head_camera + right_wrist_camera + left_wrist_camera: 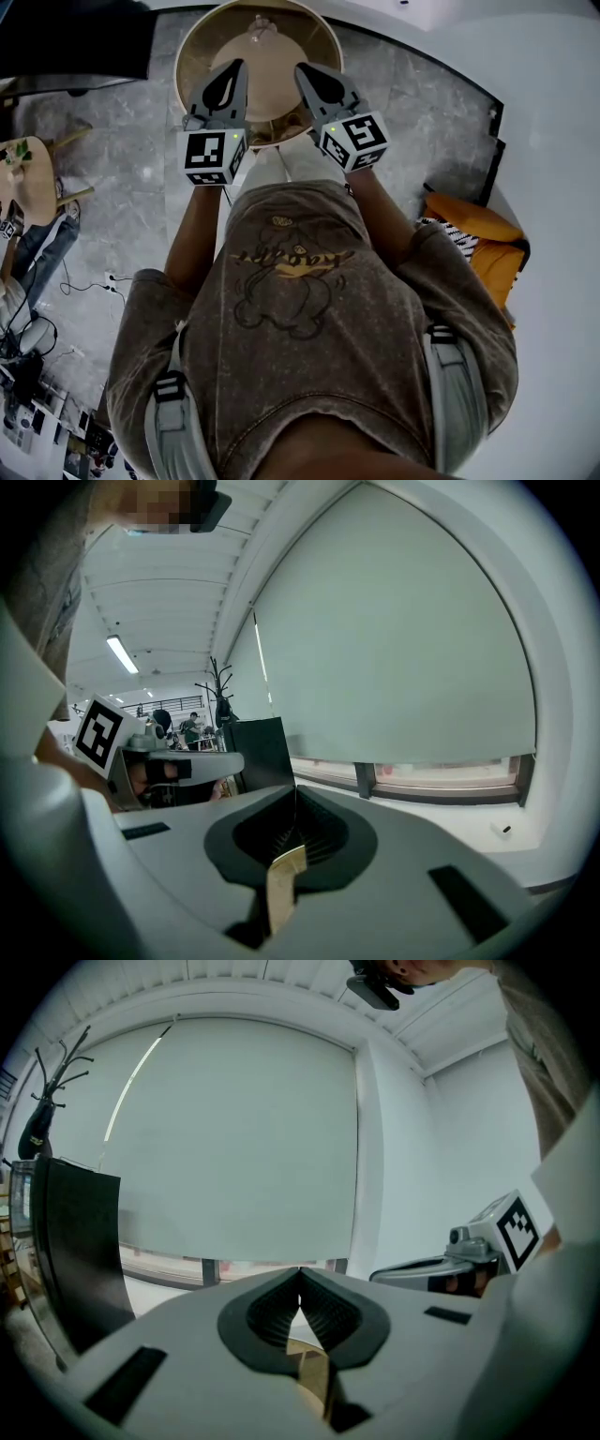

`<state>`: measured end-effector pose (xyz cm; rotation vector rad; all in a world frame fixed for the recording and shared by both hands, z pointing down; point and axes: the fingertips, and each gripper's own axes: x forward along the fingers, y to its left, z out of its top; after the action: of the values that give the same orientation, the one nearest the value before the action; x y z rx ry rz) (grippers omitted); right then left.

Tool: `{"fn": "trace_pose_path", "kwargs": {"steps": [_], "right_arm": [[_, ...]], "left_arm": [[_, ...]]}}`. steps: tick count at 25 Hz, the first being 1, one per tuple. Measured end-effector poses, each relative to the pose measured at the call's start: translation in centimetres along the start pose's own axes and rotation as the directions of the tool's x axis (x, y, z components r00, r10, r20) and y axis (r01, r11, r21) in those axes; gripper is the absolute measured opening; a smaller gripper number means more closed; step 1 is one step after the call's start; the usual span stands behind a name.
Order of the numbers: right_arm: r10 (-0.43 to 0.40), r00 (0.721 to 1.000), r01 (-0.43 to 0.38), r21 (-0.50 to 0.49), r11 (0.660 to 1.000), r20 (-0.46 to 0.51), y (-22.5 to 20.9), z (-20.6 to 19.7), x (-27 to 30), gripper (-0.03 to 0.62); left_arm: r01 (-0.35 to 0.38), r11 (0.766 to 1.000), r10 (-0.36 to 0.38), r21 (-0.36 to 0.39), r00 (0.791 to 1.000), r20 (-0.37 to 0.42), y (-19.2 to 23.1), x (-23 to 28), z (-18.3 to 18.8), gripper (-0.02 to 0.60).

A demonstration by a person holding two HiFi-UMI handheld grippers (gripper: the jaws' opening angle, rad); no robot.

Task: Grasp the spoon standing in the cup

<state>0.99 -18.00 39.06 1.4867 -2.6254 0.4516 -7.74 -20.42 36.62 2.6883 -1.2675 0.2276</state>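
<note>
1. Nothing is grasped yet. The left claw point(237, 66) and the right claw point(304, 69) are both clenched on nothing, tips pressed together, over the near edge of the round counter point(199, 45).
2. The cup point(262, 29) stands at the counter's far side, apart from both claws. Reaching, opening and closing remain.
3. The spoon is too small to make out, and neither gripper view shows the cup.
</note>
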Motion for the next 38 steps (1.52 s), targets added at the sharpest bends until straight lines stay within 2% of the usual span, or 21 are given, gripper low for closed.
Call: {"fn": "trace_pose_path", "kwargs": {"steps": [11,20,38], "right_arm": [[0.034,0.999,-0.033,0.015,0.999,-0.020,-2.4,-0.3,1.4,0.020],[0.058,0.997,-0.057,0.018,0.998,-0.051,-4.5,-1.1,3.8,0.019],[0.058,0.993,-0.056,0.018,0.998,-0.102,-8.6,-6.5,11.2,0.020]], "left_arm": [[-0.044,0.999,0.044,-0.015,0.999,-0.012,0.4,2.5,-0.3,0.017],[-0.056,0.998,0.055,-0.026,0.998,-0.040,1.4,5.2,-2.2,0.017],[-0.105,0.992,0.100,-0.063,0.992,-0.077,7.3,10.2,-8.6,0.017]]}}
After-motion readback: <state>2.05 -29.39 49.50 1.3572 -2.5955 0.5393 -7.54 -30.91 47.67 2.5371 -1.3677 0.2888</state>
